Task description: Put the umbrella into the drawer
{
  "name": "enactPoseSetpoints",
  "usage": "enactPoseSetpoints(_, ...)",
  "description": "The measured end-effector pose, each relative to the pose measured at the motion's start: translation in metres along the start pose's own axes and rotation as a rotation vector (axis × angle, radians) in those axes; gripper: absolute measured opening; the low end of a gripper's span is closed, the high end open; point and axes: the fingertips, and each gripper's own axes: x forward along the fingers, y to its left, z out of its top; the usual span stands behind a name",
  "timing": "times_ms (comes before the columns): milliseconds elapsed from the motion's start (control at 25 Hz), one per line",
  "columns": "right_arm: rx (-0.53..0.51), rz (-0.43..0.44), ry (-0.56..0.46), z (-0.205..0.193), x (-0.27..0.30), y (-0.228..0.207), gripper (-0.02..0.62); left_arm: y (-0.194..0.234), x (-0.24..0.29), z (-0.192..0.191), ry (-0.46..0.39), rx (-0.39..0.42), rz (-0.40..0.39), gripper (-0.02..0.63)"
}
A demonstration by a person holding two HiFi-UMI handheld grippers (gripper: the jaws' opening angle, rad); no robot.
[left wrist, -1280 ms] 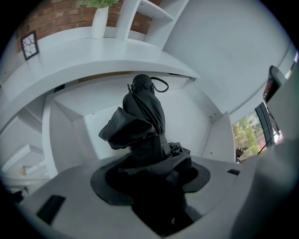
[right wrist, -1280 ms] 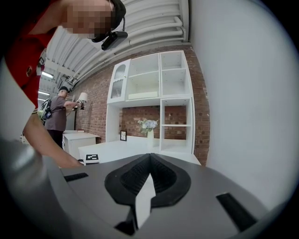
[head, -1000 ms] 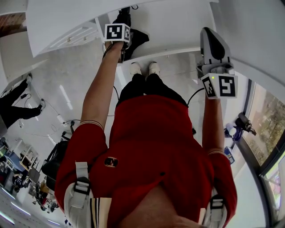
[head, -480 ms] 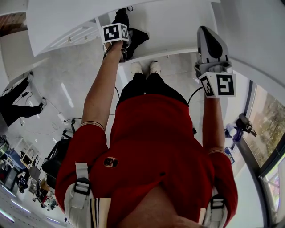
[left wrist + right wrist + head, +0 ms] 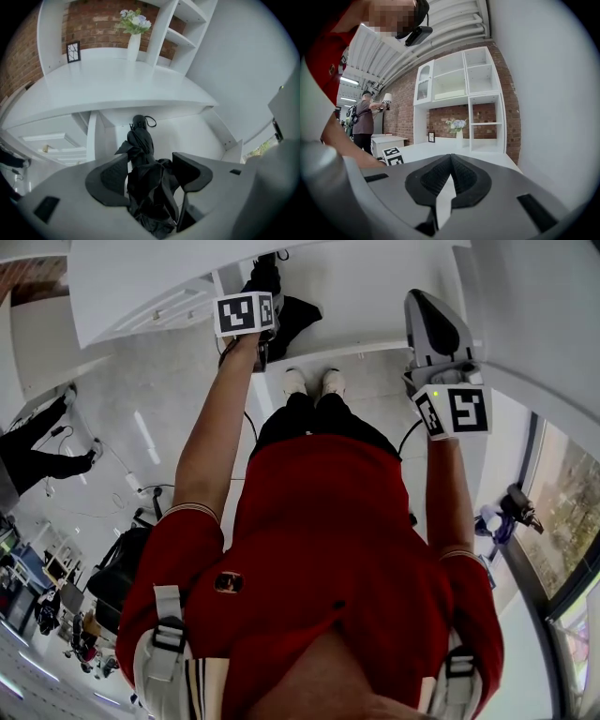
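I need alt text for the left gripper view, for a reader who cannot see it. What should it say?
A folded black umbrella sits between the parted jaws of the left hand-held gripper, its looped end pointing into an open white drawer under a white desk. A vase of flowers stands on the desk.

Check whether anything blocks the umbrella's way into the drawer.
Nothing visible does. The umbrella lies between the parted jaws of the left hand-held gripper, its strap end already over the bare white floor of the open drawer, below the desk top. No other thing shows in the part of the drawer in view.
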Motion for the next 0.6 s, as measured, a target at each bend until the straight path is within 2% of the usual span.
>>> enactPoseSetpoints(240,0.002,0.036,-0.018,0.007,0.003,0.017,-0.002,-0.011,-0.051,0.027,-0.178,0.077,-0.015,0.281)
enactPoseSetpoints(600,0.001,0.093,-0.082,0.033,0.000,0.049,-0.002,-0.051,-0.162,0.064,-0.557,0.183,-0.160,0.259)
